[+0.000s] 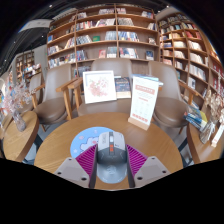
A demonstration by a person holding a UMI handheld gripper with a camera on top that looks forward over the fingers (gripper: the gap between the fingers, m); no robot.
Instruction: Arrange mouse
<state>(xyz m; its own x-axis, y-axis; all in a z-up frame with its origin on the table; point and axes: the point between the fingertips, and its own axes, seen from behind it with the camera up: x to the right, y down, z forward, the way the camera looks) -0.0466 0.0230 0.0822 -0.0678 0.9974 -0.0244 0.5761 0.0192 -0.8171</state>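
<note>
A grey mouse (112,158) with orange marks near its wheel sits lengthwise between my two fingers. My gripper (112,160) is shut on it, with the pink pads (88,158) pressing on both its sides. Just beyond the fingers, a light blue mouse mat (88,140) lies on a round wooden table (55,140). The mouse and fingers hide part of the mat. I cannot tell whether the mouse touches the mat or hangs above it.
A white and orange sign stand (145,100) is upright on the table's far right. A framed picture (98,86) stands on the far side. Wooden chairs (52,100) ring the table, and bookshelves (105,35) fill the back wall.
</note>
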